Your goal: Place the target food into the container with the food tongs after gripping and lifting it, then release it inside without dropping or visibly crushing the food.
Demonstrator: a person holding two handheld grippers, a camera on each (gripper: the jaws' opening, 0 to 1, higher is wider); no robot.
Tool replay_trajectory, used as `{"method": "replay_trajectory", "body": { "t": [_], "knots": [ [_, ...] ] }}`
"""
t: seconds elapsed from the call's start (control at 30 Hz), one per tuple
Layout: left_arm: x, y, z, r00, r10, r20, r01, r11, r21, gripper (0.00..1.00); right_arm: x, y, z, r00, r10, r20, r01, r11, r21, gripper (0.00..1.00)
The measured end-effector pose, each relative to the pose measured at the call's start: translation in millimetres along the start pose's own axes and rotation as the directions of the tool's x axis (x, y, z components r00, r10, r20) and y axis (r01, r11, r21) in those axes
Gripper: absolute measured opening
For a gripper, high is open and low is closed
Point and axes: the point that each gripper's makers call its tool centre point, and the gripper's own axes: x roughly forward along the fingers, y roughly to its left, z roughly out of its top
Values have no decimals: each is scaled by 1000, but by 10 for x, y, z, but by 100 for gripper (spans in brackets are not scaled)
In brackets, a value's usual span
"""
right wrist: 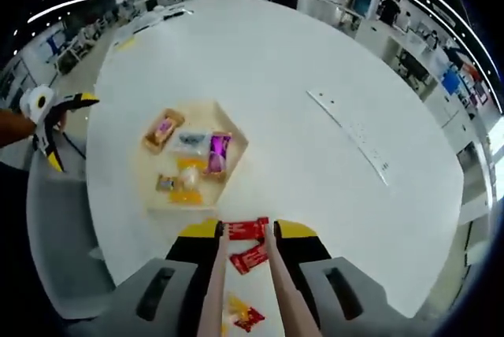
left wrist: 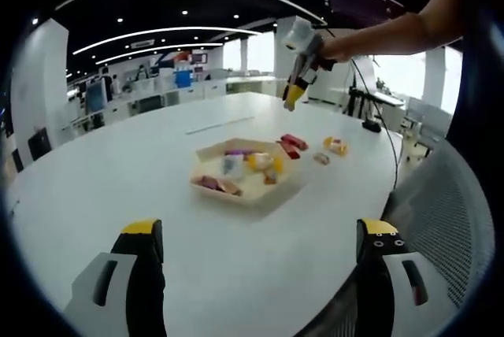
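Just red packet (right wrist: 246, 230) below tongs (right wrist: 246, 274)

We see a large white table (left wrist: 157, 187) with a rounded edge, its top smooth and pale. Near its middle rests a shallow, light wooden tray (left wrist: 206, 182), angular in outline, holding several small wrapped snacks. Just to the right of the tray in the left gripper view, directly on the tabletop, lie two red packets (left wrist: 293, 145) close together, then a small brownish piece (left wrist: 321, 158) and a yellow-orange packet (left wrist: 335, 146) beside it. Farther back on the table lies a long, thin pale strip (left wrist: 219, 125).
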Motion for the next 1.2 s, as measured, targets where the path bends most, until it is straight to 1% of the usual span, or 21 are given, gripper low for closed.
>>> {"method": "replay_trajectory", "body": {
  "t": [0.13,0.23,0.33,0.43,0.57,0.83,0.87,1.03,1.2],
  "knots": [
    [1,2,-5,1000,2,-3,-2,1000,1,100,-16,-53,-94,1000,-12,-4,12,1000,27,25],
    [5,-2,-21,1000,2,-13,-2,1000,5,100,0,-86,-136,1000,-22,-9,23,999,31,25],
    [4,-4,-19,1000,1,-10,-1,1000,6,100,8,-110,-169,999,-30,-11,30,998,47,25],
    [0,8,-13,1000,4,-5,-4,1000,5,100,35,-136,-223,999,-35,-20,37,996,78,25],
    [-3,8,-6,1000,8,-6,-8,1000,6,100,74,-145,-307,998,-40,-43,44,994,96,25],
    [-7,5,-1,1000,8,-5,-8,1000,5,100,51,-225,-278,998,-57,-24,60,983,172,26],
    [-8,4,1,1000,8,-5,-8,1000,6,100,51,-227,-275,998,-61,-24,64,983,170,26],
    [-12,20,6,1000,11,2,-11,1000,3,100,99,-239,-298,997,-73,-36,79,977,199,26],
    [-13,15,-1,1000,11,-3,-11,1000,4,100,169,-208,-327,996,-73,-49,82,972,218,26]
  ]
}}
